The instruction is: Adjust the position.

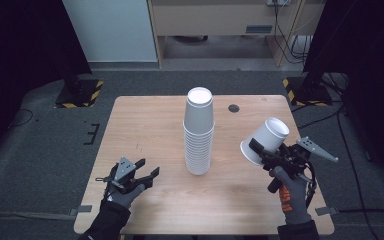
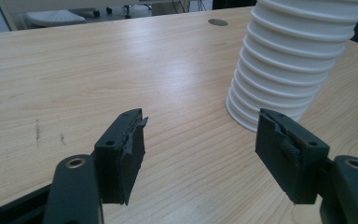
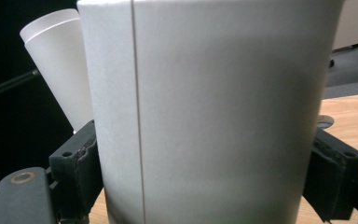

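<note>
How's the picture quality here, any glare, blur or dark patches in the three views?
High view: soft overall, room edges nearly black, table evenly lit. Left gripper view: sharp, pale sheen on the wood beside the cup stack. Right gripper view: the held cup looms close, shaded toward its right side, black background at left.

I am holding a single white paper cup (image 1: 266, 140) tilted in the air at the right of the high view, its base pointing up and to the right. A tall stack of upside-down white paper cups (image 1: 198, 132) is standing upright at the frame's centre.
</note>
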Action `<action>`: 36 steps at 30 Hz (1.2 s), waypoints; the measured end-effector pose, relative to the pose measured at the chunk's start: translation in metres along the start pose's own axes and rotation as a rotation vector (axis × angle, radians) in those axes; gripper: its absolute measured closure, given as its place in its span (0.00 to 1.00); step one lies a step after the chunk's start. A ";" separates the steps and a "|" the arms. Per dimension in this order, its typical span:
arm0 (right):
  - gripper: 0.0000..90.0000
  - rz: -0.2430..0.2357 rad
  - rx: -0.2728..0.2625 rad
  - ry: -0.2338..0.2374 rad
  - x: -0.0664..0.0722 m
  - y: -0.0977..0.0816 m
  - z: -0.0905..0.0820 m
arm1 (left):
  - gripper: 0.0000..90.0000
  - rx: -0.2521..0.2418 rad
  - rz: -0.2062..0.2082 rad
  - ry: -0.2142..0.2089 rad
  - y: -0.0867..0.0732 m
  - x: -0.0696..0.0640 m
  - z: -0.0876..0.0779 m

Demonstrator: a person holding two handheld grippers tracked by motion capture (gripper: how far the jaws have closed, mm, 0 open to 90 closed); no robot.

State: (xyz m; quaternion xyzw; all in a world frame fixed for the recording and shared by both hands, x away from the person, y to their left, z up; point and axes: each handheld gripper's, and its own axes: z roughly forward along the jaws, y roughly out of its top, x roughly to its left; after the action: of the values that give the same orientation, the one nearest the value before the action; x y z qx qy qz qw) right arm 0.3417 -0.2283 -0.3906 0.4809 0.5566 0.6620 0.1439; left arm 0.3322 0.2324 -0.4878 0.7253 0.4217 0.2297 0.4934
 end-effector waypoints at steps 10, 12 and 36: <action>0.16 0.076 0.011 -0.001 -0.013 -0.012 -0.001 | 0.39 -0.011 0.028 -0.041 0.004 -0.018 0.001; 0.16 0.084 0.012 -0.002 -0.014 -0.013 -0.001 | 0.39 -0.016 0.036 -0.046 0.005 -0.021 0.002; 0.16 0.214 0.010 0.025 -0.027 -0.030 -0.001 | 0.42 -0.071 0.103 -0.166 0.022 -0.068 0.007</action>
State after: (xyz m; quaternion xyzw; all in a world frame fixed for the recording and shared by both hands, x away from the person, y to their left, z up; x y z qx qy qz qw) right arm 0.3441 -0.2380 -0.4295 0.5299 0.5072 0.6768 0.0630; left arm 0.3093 0.1683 -0.4654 0.7446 0.3333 0.2084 0.5395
